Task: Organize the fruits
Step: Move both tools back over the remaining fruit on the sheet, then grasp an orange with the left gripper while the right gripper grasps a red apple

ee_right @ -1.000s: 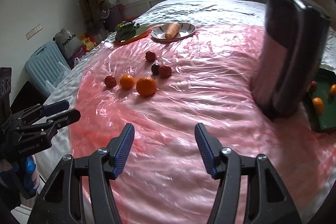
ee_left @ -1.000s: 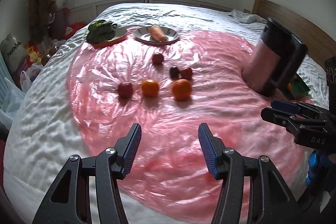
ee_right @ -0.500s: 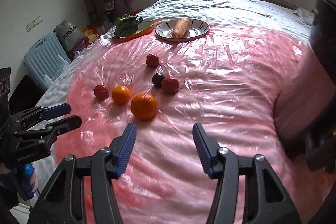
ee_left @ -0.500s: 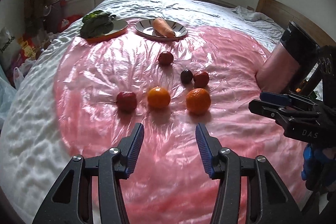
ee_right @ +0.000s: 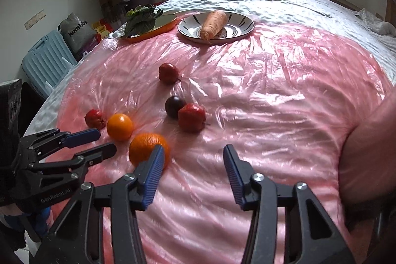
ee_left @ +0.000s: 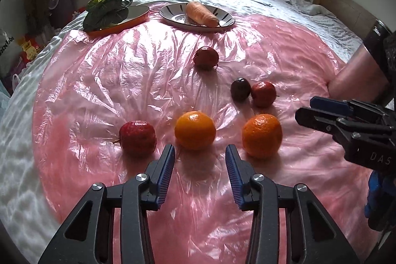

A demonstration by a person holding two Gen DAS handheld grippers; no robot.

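Several fruits lie on a pink plastic sheet point(ee_left: 148, 81) over the bed. My left gripper point(ee_left: 199, 152) points down at a small orange point(ee_left: 195, 130), which sits just beyond its tips. Its jaws are closing with nothing between them. A red fruit point(ee_left: 137, 137) lies to its left and a bigger orange point(ee_left: 262, 135) to its right. My right gripper point(ee_right: 192, 152) hovers beside that bigger orange point(ee_right: 146, 146), whose edge its left finger covers. Its jaws are closing on empty space. A dark plum point(ee_right: 174, 103) touches a red fruit point(ee_right: 191, 116). Another red fruit point(ee_right: 168, 73) lies farther back.
At the back, a striped plate point(ee_left: 225, 21) holds a carrot point(ee_left: 201, 14), and an orange dish point(ee_left: 138, 14) holds leafy greens point(ee_left: 106, 11). A dark-topped container point(ee_left: 366, 66) stands at the right edge. A blue suitcase point(ee_right: 47, 56) and bags sit on the floor left of the bed.
Both grippers have moved forward and down toward the fruits, which now look larger. Both pairs of jaws have narrowed. The container has slid to the right edge of both views.
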